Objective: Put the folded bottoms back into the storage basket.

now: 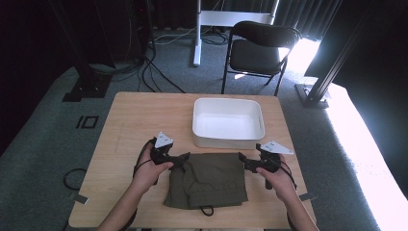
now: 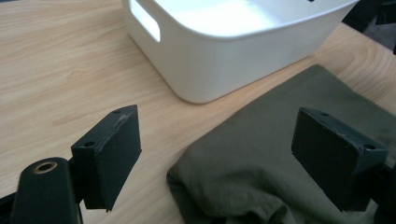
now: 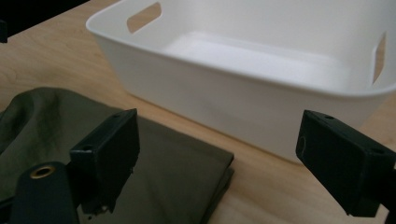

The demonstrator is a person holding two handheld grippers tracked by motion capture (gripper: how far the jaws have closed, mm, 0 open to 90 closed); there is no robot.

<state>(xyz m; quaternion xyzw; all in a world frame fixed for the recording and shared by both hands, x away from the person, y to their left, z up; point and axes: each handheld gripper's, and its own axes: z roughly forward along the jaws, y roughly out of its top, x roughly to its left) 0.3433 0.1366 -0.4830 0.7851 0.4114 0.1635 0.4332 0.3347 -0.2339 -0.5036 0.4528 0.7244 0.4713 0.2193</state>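
Note:
A folded olive-green garment (image 1: 207, 179) lies on the wooden table (image 1: 130, 120) just in front of a white plastic bin (image 1: 228, 122). My left gripper (image 1: 182, 160) is at the garment's far left corner, jaws open, with the cloth (image 2: 261, 154) below and between its pads (image 2: 112, 154). At the garment's far right corner my right gripper (image 1: 242, 160) also stands open. In the right gripper view the folded edge (image 3: 187, 177) lies under the gap between the pads (image 3: 109, 154), and the empty bin (image 3: 261, 70) rises right behind. A black drawstring (image 1: 207, 210) pokes out at the near edge.
Bare tabletop lies left of the bin and the garment. A black folding chair (image 1: 260, 48) stands beyond the table's far edge, with cables (image 1: 149, 72) and stand legs on the grey carpet. A person's hands and forearms come in from the bottom.

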